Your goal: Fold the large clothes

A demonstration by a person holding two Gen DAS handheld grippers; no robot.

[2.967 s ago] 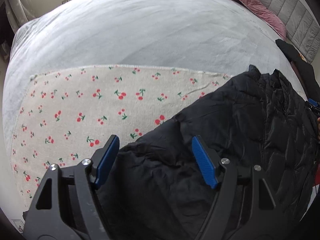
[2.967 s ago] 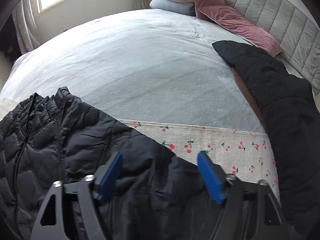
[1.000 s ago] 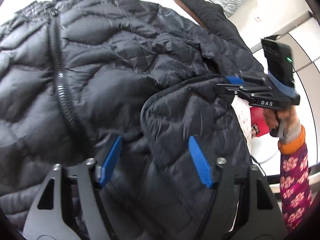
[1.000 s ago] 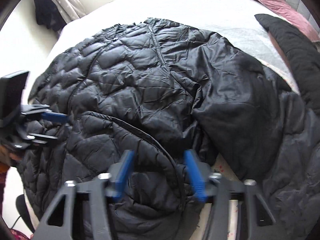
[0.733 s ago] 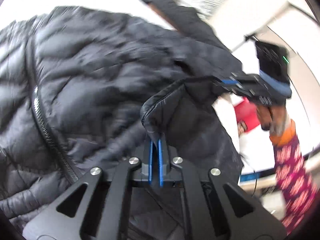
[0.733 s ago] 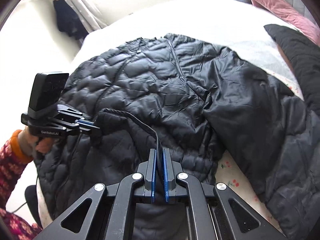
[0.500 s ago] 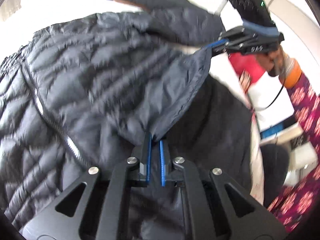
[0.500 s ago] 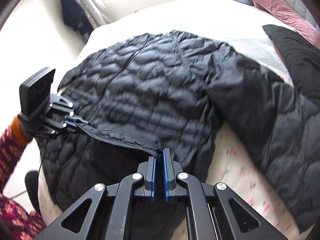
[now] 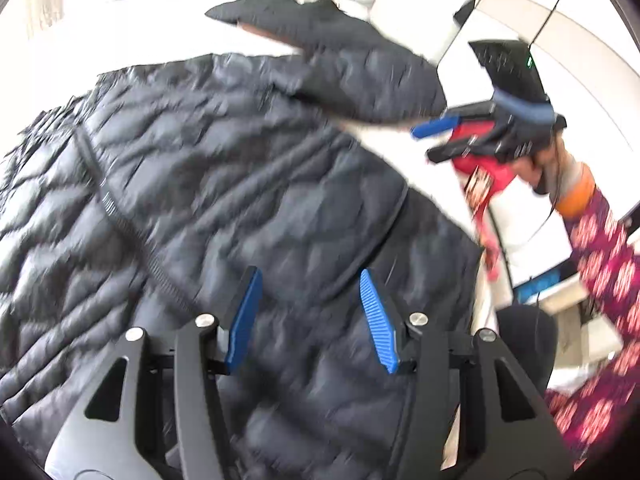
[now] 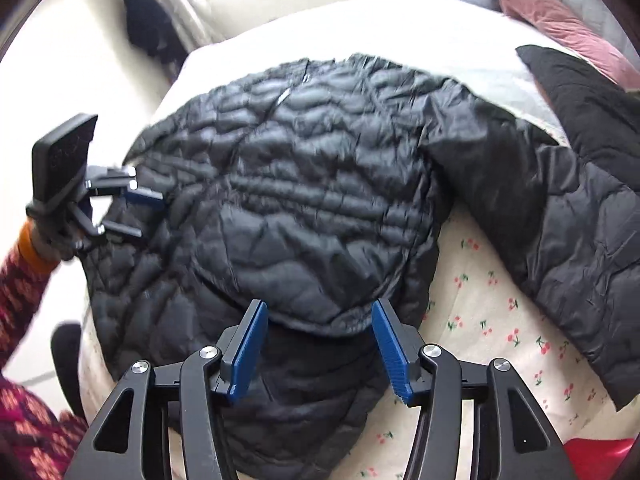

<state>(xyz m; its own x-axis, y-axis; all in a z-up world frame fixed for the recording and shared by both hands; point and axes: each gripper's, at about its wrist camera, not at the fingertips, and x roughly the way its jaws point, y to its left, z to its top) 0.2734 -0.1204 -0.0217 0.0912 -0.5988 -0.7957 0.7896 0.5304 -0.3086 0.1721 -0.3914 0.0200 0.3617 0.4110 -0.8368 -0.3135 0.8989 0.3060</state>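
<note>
A black quilted puffer jacket (image 9: 240,184) lies spread on the bed, and it also shows in the right wrist view (image 10: 320,200). Its lower hem flap is folded up over the body. One sleeve (image 10: 560,216) stretches out to the right. My left gripper (image 9: 308,316) is open and empty just above the jacket; it also shows at the left of the right wrist view (image 10: 128,212). My right gripper (image 10: 316,348) is open and empty over the folded hem edge; it also shows in the left wrist view (image 9: 432,140).
A cherry-print cloth (image 10: 500,320) lies under the jacket on the white bed (image 10: 360,28). Pink pillows (image 10: 560,24) and a second black garment (image 10: 592,96) lie near the headboard. The bed edge, floor and a dark stool (image 9: 524,344) are at the right of the left wrist view.
Both grippers were shut on the jacket's hem and carried it up over the body. Both have now opened and let the hem go; it rests folded on the jacket.
</note>
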